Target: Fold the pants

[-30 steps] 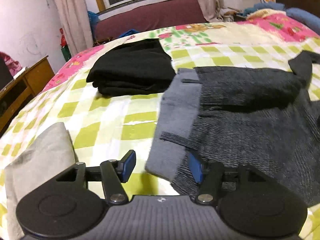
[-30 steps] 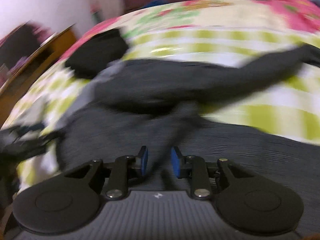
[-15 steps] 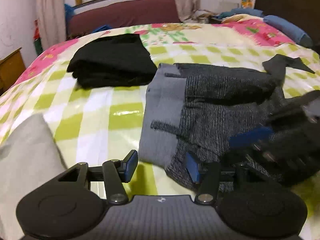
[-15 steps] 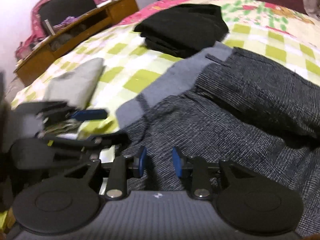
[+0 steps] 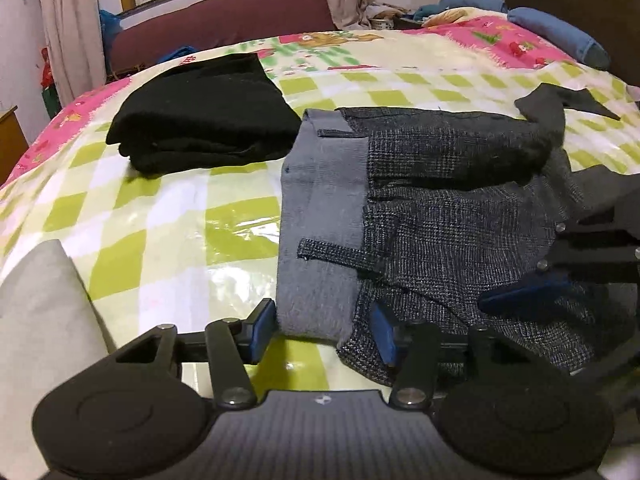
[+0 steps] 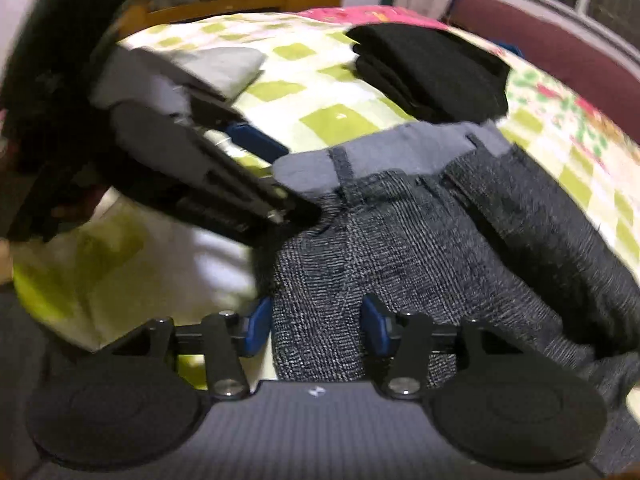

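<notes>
Nearest, only a small pale emblem on each gripper body, too tiny to read; no other writing legible anywhere. Left gripper (image 5: pixel 324 334) half-wide and closing around the corner of the grey waistband of the pants (image 5: pixel 460 240), blue pads not seen pressing the cloth. Right gripper (image 6: pixel 316 326) moderately parted and opening, speckled dark fabric of the pants lying between its pads, contact not clear. Pants spread on the green-checked bed (image 5: pixel 168 240), one leg folded over the other, far end cut off at the frame edge. Beside the left gripper, a pale grey cloth (image 5: pixel 44 320), partly cropped. Farther back, a folded black garment (image 5: pixel 204 128) just beside the waistband. Beyond, a maroon sofa (image 5: pixel 224 20) under a window; right wrist view blurred throughout.
</notes>
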`<state>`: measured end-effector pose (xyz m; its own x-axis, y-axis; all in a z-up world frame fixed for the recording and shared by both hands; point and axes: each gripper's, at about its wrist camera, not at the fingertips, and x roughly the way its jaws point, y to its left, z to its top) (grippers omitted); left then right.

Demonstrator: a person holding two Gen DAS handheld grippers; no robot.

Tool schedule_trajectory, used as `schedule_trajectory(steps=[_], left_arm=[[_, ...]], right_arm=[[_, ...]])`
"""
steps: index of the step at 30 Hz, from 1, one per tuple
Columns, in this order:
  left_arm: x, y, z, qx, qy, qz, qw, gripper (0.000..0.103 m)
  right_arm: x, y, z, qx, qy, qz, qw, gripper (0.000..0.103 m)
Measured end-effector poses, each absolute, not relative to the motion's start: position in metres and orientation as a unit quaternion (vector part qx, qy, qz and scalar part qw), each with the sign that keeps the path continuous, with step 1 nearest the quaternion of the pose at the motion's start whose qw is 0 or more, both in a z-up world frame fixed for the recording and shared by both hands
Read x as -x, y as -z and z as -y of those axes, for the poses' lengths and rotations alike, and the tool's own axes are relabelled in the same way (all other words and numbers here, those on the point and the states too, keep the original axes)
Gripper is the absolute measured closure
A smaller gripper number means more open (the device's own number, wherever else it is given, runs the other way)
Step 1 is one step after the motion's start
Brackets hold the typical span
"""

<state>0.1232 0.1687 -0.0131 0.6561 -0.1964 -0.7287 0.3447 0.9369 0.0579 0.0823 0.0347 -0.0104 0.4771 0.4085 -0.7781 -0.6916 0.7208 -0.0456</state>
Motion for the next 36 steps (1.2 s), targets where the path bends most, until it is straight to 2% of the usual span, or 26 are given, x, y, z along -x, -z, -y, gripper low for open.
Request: schedule_trajectory(steps=[2,3,11,13,17,21,25,29,33,36], left_arm=[[-0.123,0.011,-0.17,-0.091,0.151,-0.391,0.903,0.041],[-0.122,0.01,-0.17,-0.092,0.152,-0.392,0.903,0.042],[-0.085,0.007,-0.186,-0.089,0.127,-0.422,0.893,0.042],[-0.078,0.004,-0.19,-0.089,0.112,-0.424,0.894,0.042],[-0.078,-0.011,-0.195,-0.074,0.117,-0.418,0.898,0.041],[-0.085,-0.038,-0.193,-0.081,0.13,-0.388,0.909,0.04],[-0.115,-0.059,-0.182,-0.113,0.131,-0.355,0.919,0.039],[-0.162,-0.062,-0.172,-0.128,0.134,-0.34,0.922,0.039],[-0.228,-0.037,-0.154,-0.133,0.148,-0.363,0.91,0.038],[-0.268,-0.012,-0.151,-0.13,0.143,-0.393,0.899,0.038]], right_arm=[[-0.082,0.008,-0.032,0.166,-0.324,-0.399,0.842,0.067],[-0.08,0.007,-0.031,0.16,-0.328,-0.402,0.84,0.073],[-0.058,0.006,-0.037,0.139,-0.369,-0.422,0.816,0.073],[-0.056,0.006,-0.041,0.138,-0.386,-0.419,0.81,0.069],[-0.069,-0.006,-0.028,0.091,-0.407,-0.437,0.797,0.069],[-0.092,-0.038,0.021,0.066,-0.402,-0.414,0.814,0.06],[-0.14,-0.058,0.07,0.099,-0.337,-0.384,0.854,0.059],[-0.206,-0.046,0.099,0.125,-0.279,-0.393,0.867,0.059],[-0.269,-0.022,0.108,0.158,-0.252,-0.419,0.858,0.055],[-0.298,-0.006,0.114,0.181,-0.258,-0.442,0.84,0.048]])
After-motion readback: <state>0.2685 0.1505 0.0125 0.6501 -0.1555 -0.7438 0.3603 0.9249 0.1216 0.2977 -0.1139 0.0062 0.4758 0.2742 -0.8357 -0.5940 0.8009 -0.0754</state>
